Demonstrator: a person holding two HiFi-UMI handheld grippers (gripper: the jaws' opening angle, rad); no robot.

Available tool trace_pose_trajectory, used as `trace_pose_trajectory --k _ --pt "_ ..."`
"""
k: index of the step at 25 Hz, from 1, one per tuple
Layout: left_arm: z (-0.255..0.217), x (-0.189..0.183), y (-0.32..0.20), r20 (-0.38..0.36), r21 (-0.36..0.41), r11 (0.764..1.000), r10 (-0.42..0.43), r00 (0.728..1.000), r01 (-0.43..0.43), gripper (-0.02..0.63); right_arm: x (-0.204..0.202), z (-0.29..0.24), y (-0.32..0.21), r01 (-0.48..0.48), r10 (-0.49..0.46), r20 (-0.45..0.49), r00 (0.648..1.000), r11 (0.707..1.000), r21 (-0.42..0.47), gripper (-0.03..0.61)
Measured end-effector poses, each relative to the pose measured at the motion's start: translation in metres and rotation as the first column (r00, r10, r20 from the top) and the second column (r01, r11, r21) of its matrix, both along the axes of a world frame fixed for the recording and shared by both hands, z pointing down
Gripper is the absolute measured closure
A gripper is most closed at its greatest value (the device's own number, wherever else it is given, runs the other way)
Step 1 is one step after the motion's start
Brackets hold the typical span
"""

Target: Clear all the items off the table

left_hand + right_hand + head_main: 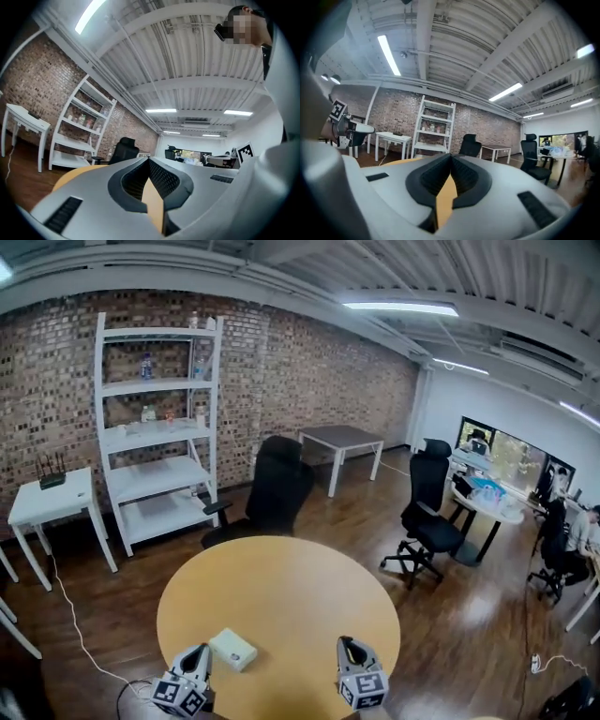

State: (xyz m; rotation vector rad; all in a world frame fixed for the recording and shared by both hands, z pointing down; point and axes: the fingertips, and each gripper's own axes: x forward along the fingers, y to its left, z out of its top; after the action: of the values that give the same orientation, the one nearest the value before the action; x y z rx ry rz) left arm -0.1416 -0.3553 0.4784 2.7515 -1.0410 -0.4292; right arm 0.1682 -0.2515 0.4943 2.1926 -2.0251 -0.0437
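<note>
Jaws are being held pressed together on nothing at the left gripper (pixel 201 652), by the table's (pixel 281 587) near edge. The small white box (pixel 232 650) is lying just to its right. The right gripper (pixel 349 647) is likewise being held closed, empty. Both bodies are being cut off below; bare tabletop is lying beyond.

The grey plastic left gripper (pixel 199 652) and the matching grey right gripper (pixel 349 646) are held side by side, well apart, both pointed forward, away from the person. The left one is tipped slightly upward; the right one is kept about level. On each, the jaws are closed tip to tip, and nothing is gripped between the black ribbed pads (pixel 464 176).
</note>
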Motion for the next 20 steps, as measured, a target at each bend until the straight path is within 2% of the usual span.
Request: trace_pose_trajectory --k 3,7,9,13,17,20 --pt "0.006 -0.056 -0.012 -0.004 -0.010 0.994 -0.112 0.994 0.112 0.623 -0.052 0.009 -0.050 0.127 -0.127 0.004 0.992 0.992 -0.021 0.575" --pt "0.008 -0.104 -0.008 0.017 -0.007 0.976 -0.219 0.976 0.219 0.623 -0.099 0.021 -0.091 0.266 -0.267 0.006 0.964 0.961 -0.070 0.575" --pt "0.013 -0.133 -0.003 0.025 -0.024 0.955 -0.294 0.956 0.295 0.623 -0.121 0.025 -0.100 0.320 -0.320 0.015 0.947 0.943 -0.087 0.575" --pt "0.021 -0.178 0.005 0.023 -0.059 0.898 -0.435 0.900 0.436 0.623 -0.152 0.025 -0.122 0.399 -0.398 0.024 0.917 0.911 -0.104 0.575" --pt "0.021 -0.200 0.021 0.020 -0.088 0.866 -0.492 0.870 0.492 0.623 -0.174 0.027 -0.136 0.458 -0.457 0.038 0.889 0.881 -0.123 0.575" --pt "0.025 -0.212 0.028 0.034 -0.106 0.849 -0.516 0.856 0.517 0.623 -0.185 0.029 -0.143 0.478 -0.474 0.062 0.878 0.870 -0.119 0.575"
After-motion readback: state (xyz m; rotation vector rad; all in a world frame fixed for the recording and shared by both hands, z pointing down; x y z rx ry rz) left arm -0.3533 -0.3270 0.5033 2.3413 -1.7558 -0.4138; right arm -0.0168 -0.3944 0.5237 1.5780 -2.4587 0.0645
